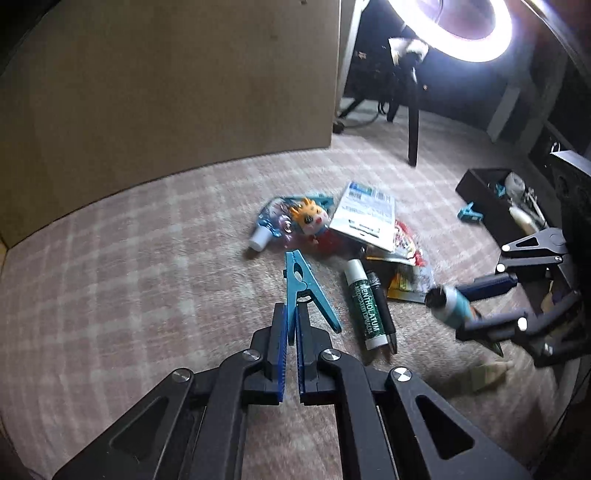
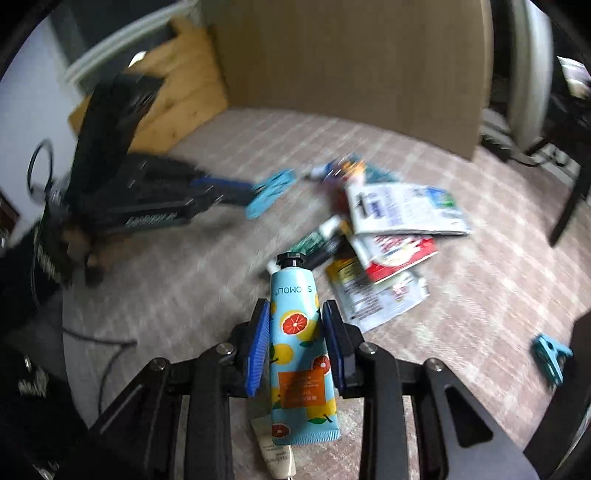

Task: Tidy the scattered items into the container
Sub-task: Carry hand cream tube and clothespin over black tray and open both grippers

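Note:
My left gripper [image 1: 290,314] is shut on a blue clothespin [image 1: 301,284] and holds it above the checked carpet. My right gripper [image 2: 295,310] is shut on a light-blue hand cream tube [image 2: 297,347] with citrus print; it also shows in the left wrist view [image 1: 452,301]. Scattered on the carpet lie a green lip balm [image 1: 364,302], a black pen [image 1: 382,306], a toy figure [image 1: 310,219], a small pouch [image 1: 271,221] and several flat packets [image 1: 364,214]. The black container [image 1: 491,210] sits at the right with several items inside.
A large cardboard box [image 1: 166,85] stands behind the pile. A second blue clothespin [image 1: 470,214] lies by the container and shows in the right wrist view [image 2: 550,356]. A ring light [image 1: 458,26] on a stand is at the back right. A white tube [image 2: 277,454] lies under my right gripper.

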A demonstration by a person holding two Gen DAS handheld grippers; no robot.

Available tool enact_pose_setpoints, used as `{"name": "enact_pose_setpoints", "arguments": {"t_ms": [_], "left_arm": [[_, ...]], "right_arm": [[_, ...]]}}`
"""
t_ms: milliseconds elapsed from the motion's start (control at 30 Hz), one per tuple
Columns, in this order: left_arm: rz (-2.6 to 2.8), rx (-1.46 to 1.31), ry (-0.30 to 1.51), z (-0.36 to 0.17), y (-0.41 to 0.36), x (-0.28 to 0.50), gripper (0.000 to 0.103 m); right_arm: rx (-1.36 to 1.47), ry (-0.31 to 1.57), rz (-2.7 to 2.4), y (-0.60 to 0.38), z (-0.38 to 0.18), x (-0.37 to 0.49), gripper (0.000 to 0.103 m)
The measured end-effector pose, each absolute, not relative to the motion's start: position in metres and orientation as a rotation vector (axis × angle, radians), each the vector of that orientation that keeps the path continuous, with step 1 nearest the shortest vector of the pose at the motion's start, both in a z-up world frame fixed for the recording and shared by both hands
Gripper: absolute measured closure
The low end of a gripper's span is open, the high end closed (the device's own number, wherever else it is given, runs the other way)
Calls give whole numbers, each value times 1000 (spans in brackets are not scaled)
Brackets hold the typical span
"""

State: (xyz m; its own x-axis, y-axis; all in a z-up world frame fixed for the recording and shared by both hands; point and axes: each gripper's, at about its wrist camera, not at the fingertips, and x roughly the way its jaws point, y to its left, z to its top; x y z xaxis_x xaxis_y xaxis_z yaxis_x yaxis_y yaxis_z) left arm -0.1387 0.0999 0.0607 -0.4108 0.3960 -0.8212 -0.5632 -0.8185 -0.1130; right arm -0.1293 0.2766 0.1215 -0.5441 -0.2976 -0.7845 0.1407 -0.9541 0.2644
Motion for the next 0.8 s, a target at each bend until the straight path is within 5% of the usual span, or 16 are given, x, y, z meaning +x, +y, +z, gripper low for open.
{"name": "enact_pose_setpoints", "arguments": {"t_ms": [367, 800], "left_arm": [[2256, -1084, 222, 119, 134, -107, 99], [1953, -932, 270, 156, 297, -32, 99]], "right_arm": [[1196, -525, -2930, 311, 165, -49, 75], [1159, -1001, -3441, 414, 192, 138, 75]]}}
